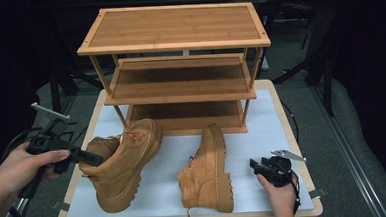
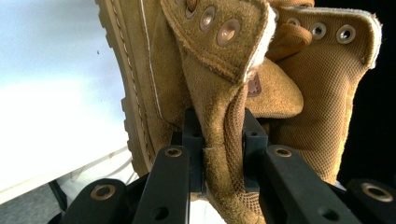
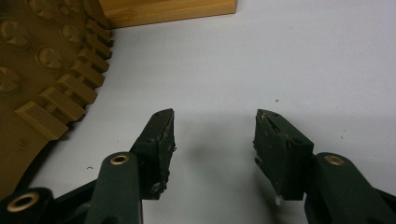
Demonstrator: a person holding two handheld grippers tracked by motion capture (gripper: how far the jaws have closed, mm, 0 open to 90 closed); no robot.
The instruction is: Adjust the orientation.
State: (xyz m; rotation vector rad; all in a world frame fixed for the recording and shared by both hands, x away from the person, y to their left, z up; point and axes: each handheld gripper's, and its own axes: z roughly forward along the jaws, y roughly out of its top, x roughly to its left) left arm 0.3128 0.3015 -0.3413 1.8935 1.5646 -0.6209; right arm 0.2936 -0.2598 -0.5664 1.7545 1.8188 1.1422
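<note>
**Left gripper clamps the boot's collar; right gripper waits with jaws apart**

The left gripper (image 1: 94, 157) sits at the left edge of the table, held level in the person's left hand (image 1: 26, 167), and its jaws are closed on the rear collar of the left tan boot (image 1: 123, 162). In the left gripper view the two black pads pinch a fold of the suede collar (image 2: 224, 154) between them, the eyelets and padded tongue rising just beyond. This boot is tilted, its toe pointing toward the wooden shoe rack (image 1: 176, 64) and its heel end nearest the table's front edge, over the white mat (image 1: 262, 135).

The second tan boot (image 1: 209, 170) lies on its side on the mat, to the right of the held one and well apart from it, lugged sole facing right. The right gripper (image 1: 256, 165) rests near the mat's right front corner in the right hand (image 1: 280, 196), just beside that sole. In the right gripper view its jaws stand wide with nothing between them, the boot's tread (image 3: 46, 79) at the left and the rack's base (image 3: 168, 9) at the top.
</note>
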